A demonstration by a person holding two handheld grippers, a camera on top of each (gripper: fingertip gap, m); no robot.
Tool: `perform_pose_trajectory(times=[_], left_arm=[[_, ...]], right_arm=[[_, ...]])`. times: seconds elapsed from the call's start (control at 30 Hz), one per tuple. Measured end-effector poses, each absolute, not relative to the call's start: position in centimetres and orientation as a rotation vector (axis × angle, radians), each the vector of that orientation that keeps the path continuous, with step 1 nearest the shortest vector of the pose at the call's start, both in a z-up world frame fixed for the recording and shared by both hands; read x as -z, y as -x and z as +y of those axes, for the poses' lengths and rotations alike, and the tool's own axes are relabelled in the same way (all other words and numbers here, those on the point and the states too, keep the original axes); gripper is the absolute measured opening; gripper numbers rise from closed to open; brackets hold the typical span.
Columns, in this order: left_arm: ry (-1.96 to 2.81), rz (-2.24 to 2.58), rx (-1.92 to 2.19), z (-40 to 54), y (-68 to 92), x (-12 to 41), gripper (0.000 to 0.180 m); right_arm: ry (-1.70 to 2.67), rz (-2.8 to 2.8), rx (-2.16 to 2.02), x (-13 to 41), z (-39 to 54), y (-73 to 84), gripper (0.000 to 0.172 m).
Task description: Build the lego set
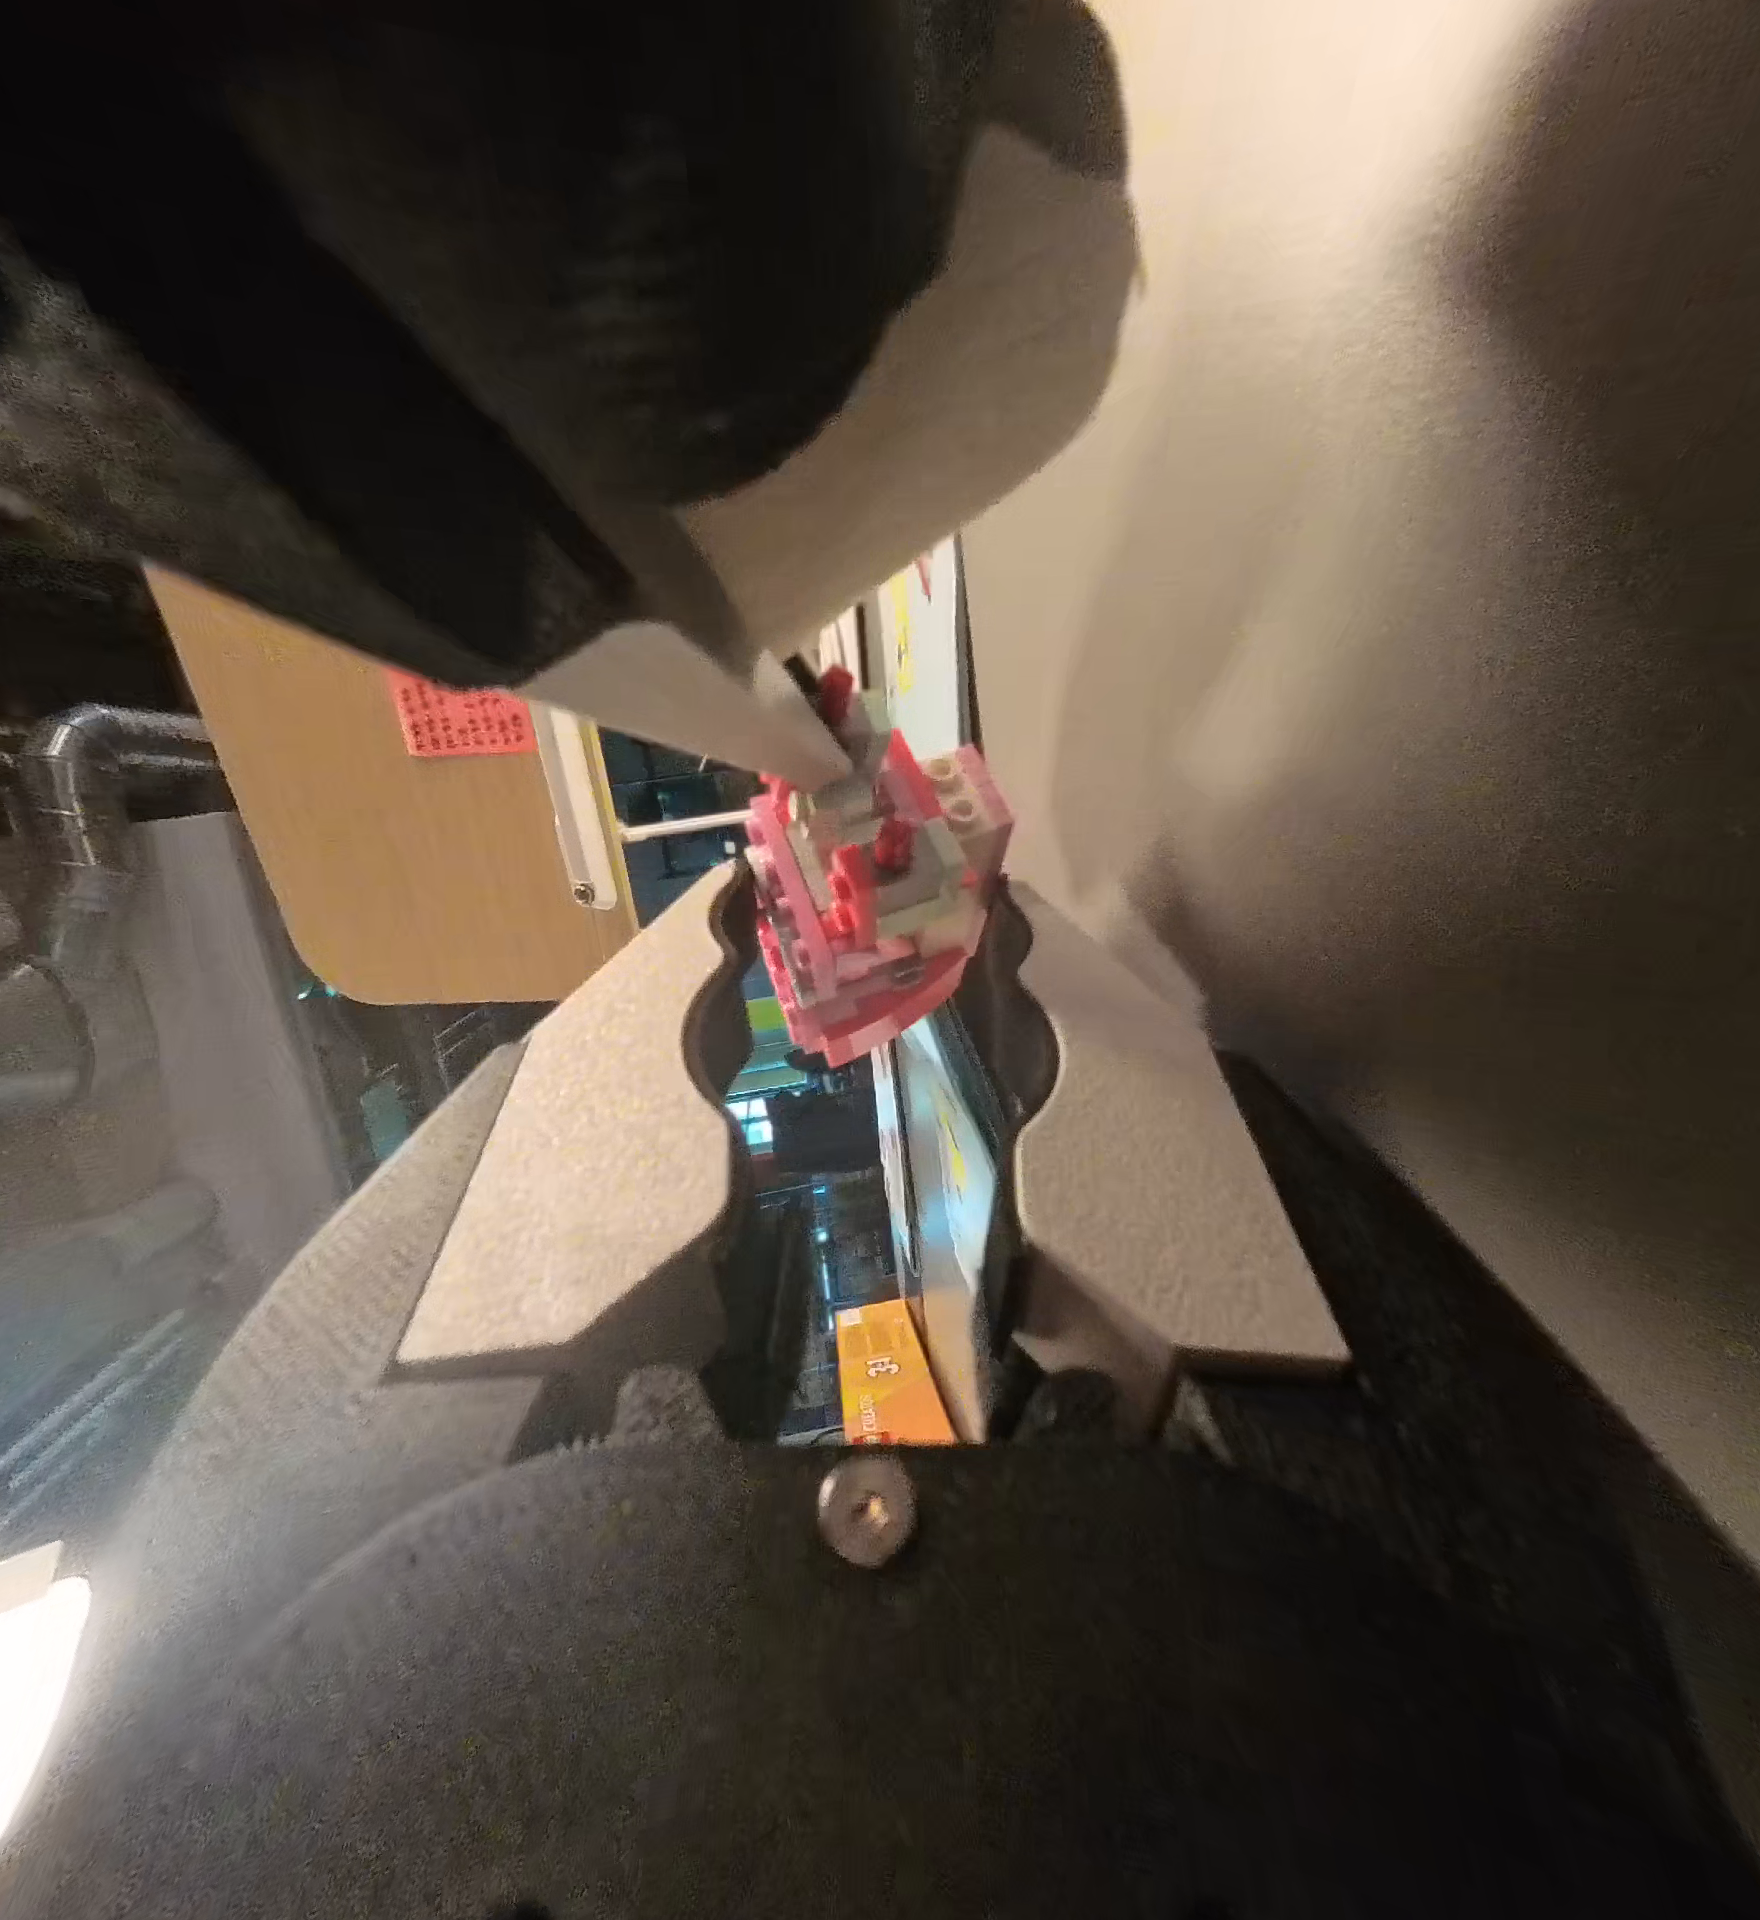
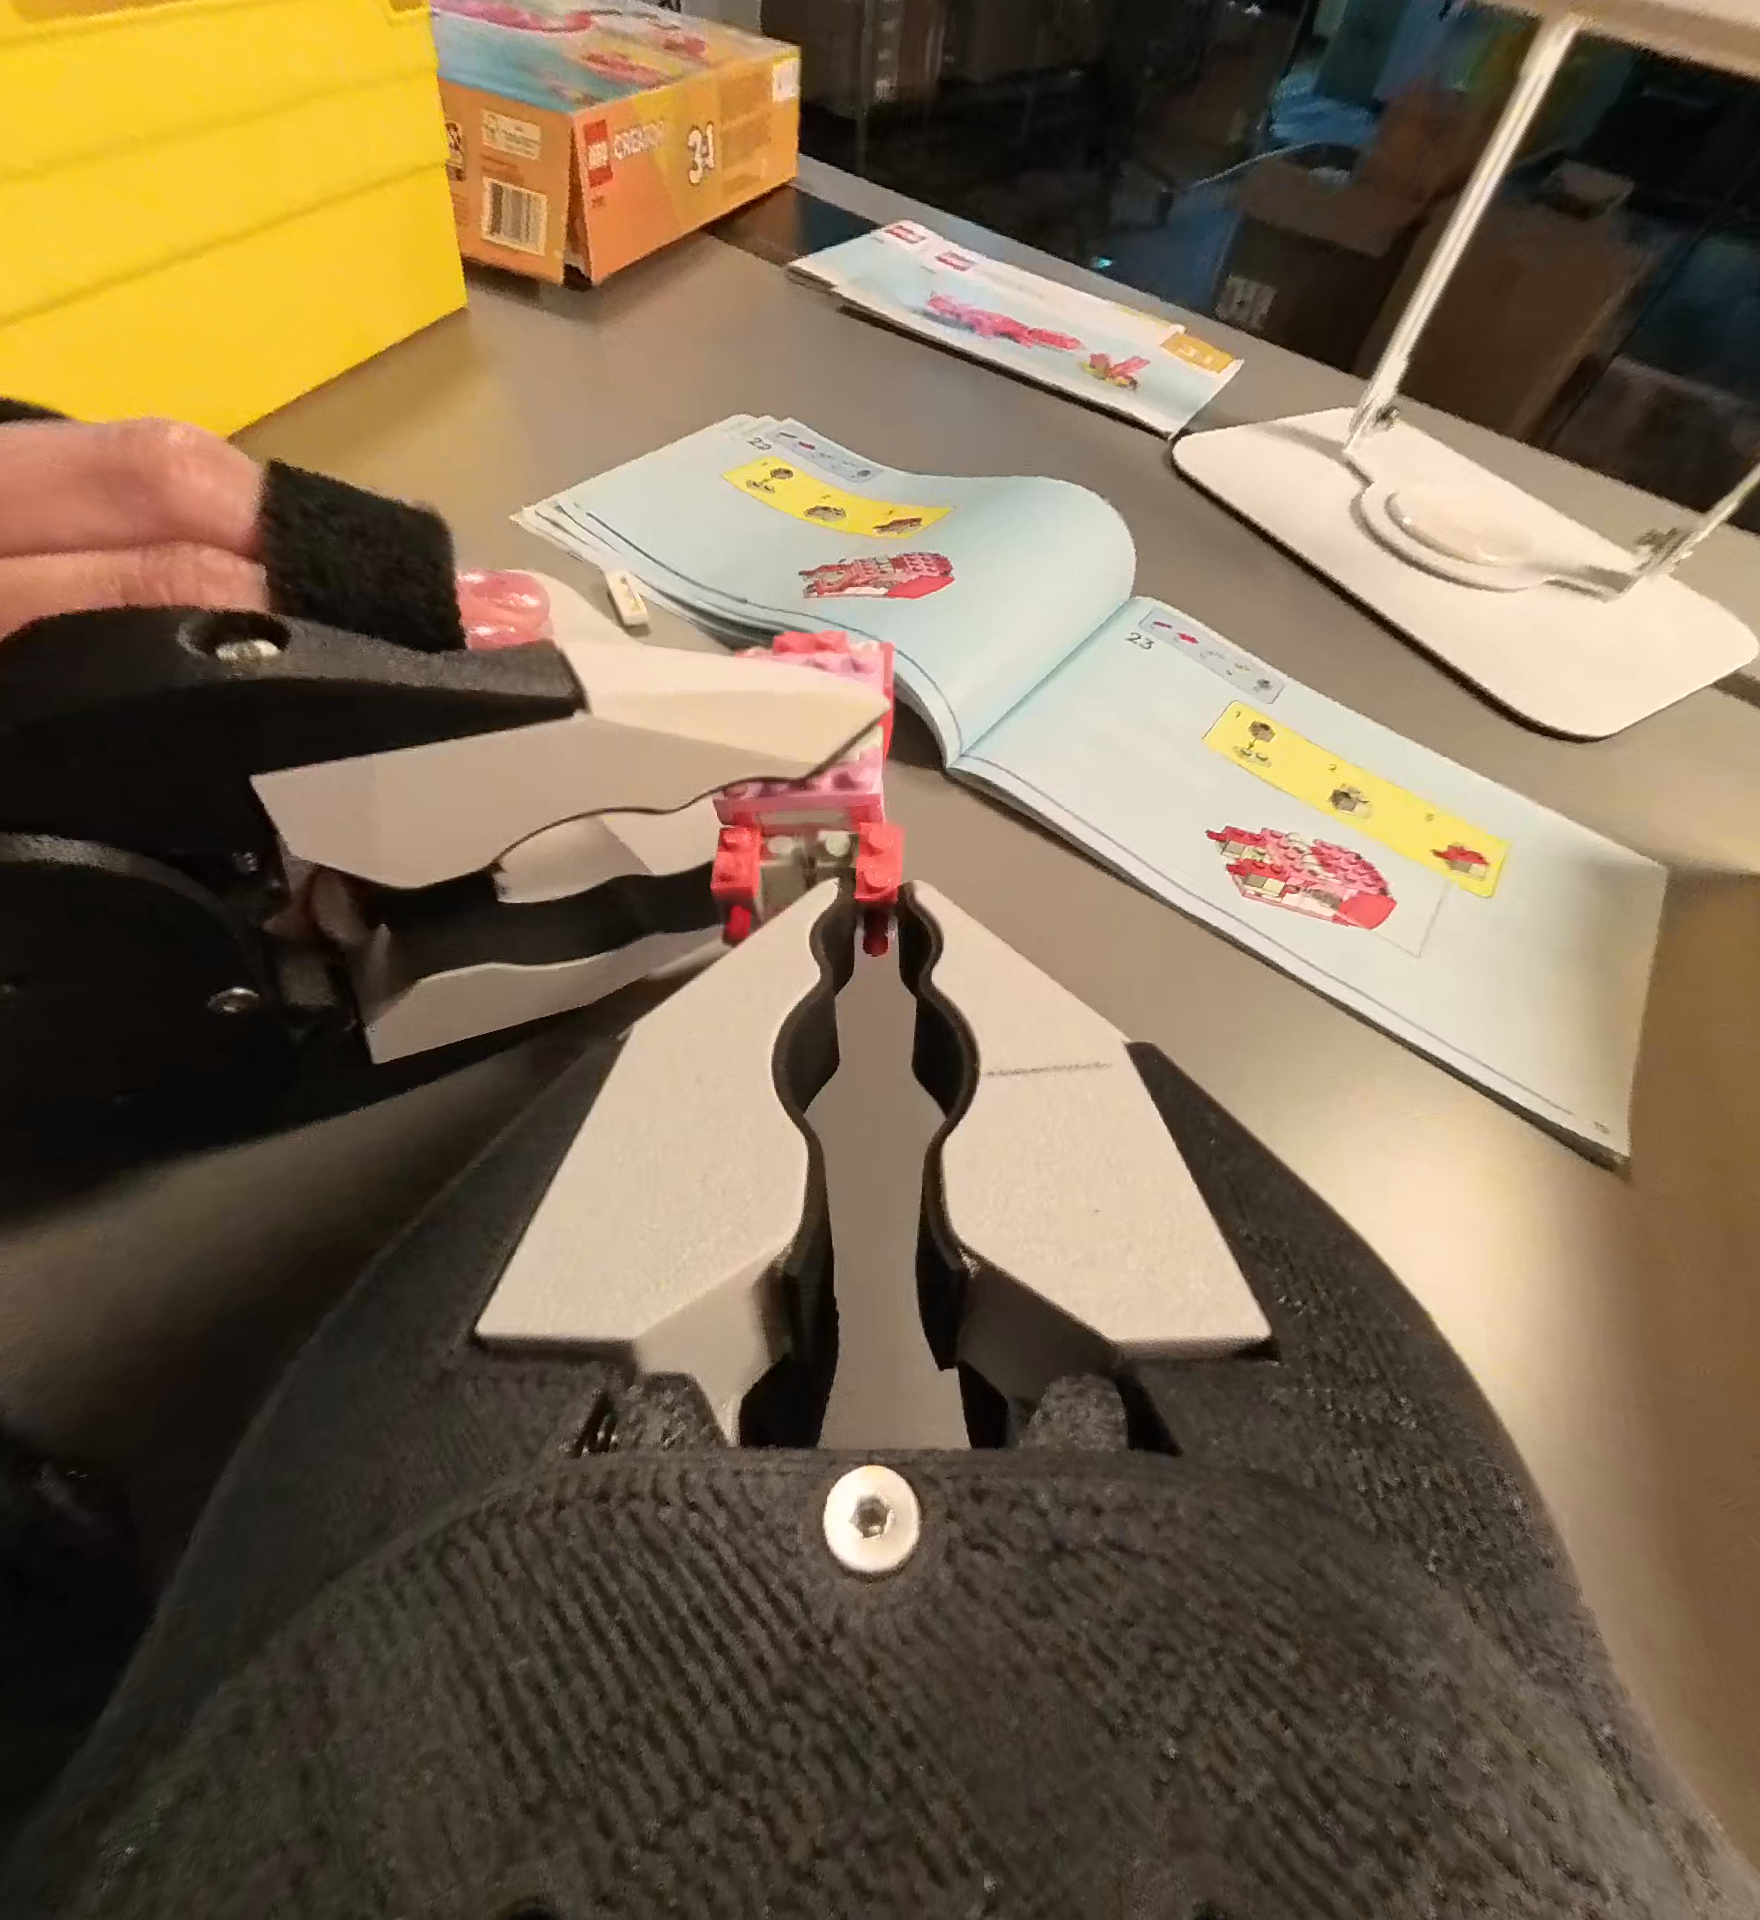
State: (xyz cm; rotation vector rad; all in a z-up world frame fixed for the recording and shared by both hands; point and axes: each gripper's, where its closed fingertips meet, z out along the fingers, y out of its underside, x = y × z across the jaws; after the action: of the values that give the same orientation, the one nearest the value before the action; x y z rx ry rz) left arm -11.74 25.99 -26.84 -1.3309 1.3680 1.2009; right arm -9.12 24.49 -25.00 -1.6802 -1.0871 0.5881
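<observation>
Clamping the pink brick model (image 2: 803, 769) above the counter (image 2: 1271, 1195), the left tongs (image 2: 751, 831) are gripping widely while the right tongs (image 2: 871, 904), approaching from six o'clock, are seemingly pinching its red piece (image 2: 874, 930).

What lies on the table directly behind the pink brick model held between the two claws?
Behind the brick model lies an open instruction booklet on the grey table. The left claw covers the model's left side.

Beyond my jaws, an open instruction booklet (image 2: 1115, 717) lies on the grey table (image 2: 1478, 1299); a second booklet (image 2: 1011, 312), an orange box (image 2: 637, 156) and yellow bin (image 2: 180, 208) sit farther off.
</observation>
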Motion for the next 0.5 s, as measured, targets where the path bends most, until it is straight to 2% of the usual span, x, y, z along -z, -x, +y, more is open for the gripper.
perform_pose_trajectory(times=[0.5], left_arm=[[1.376,1.334,-1.134,26.0,12.1,27.0,0.044]], right_arm=[[1.739,-0.978,-0.7,24.8,25.3,8.5,0.006]])
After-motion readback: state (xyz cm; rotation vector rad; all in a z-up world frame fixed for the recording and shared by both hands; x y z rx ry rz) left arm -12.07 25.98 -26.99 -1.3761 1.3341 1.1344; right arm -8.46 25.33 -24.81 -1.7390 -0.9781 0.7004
